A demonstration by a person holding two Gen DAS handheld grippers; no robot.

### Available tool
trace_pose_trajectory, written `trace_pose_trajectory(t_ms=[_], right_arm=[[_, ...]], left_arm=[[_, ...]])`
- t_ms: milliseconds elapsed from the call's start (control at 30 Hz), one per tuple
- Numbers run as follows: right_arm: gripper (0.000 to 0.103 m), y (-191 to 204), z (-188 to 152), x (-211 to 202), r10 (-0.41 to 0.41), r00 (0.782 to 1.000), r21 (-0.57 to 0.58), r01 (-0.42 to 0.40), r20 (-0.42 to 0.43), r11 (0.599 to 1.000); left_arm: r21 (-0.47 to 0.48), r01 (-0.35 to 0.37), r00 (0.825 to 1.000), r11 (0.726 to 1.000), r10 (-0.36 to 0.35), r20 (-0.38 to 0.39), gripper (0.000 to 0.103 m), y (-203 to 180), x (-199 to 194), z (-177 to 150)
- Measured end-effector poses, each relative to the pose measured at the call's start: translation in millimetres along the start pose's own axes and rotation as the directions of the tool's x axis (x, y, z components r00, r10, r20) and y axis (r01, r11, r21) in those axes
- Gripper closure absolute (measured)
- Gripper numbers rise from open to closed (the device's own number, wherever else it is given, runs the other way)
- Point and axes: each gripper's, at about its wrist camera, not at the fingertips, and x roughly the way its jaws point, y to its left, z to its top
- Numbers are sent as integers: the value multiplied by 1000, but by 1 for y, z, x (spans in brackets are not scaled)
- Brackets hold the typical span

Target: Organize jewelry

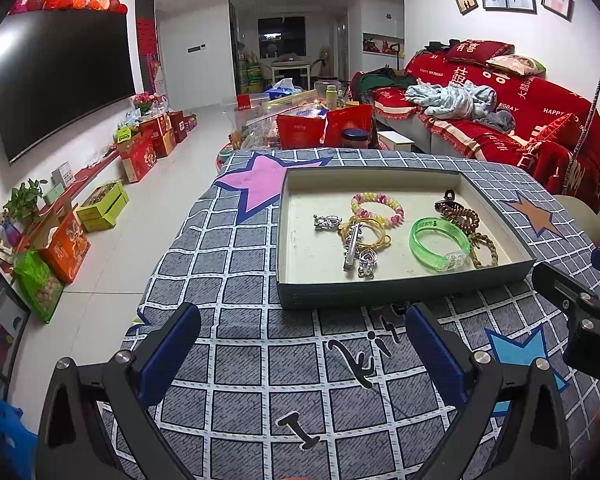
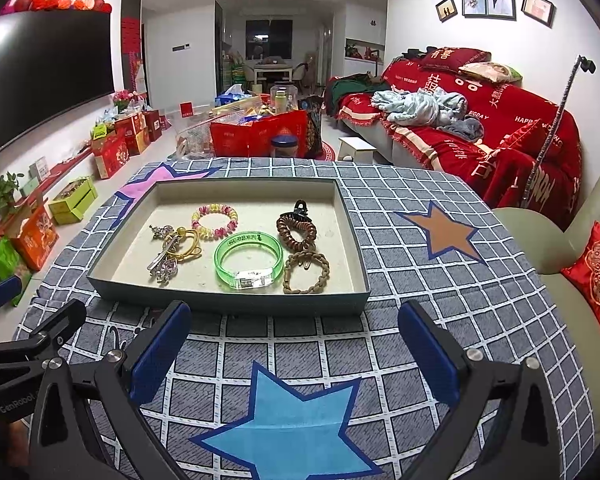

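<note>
A shallow grey tray (image 1: 380, 294) (image 2: 228, 303) sits on the checked tablecloth. In it lie a green bangle (image 1: 440, 243) (image 2: 248, 258), a pink-and-yellow bead bracelet (image 1: 377, 208) (image 2: 215, 221), a brown coil hair tie with a black claw clip (image 1: 458, 214) (image 2: 297, 229), a braided brown band (image 2: 306, 267), yellow hair ties with a silver clip (image 1: 360, 240) (image 2: 172, 254) and silver charms (image 1: 327, 222). My left gripper (image 1: 302, 350) is open and empty, in front of the tray. My right gripper (image 2: 294, 346) is open and empty, in front of the tray.
The tablecloth (image 2: 440, 300) has coloured stars. A red-covered sofa (image 1: 520, 120) stands at the right, a green armchair with a red cushion (image 2: 596, 280) near the table's right edge. Boxes and a TV (image 1: 60, 76) line the left wall. A cluttered low table (image 2: 260, 128) stands behind.
</note>
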Motion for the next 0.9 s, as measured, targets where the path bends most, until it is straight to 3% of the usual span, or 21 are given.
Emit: trace_pose_trajectory(t_ms=[900], right_arm=[[0,-2,0,0,1,1000,11,-1,0,1000]], left_arm=[[-1,-9,1000,1000,8,-9,0,-1,-3,0]])
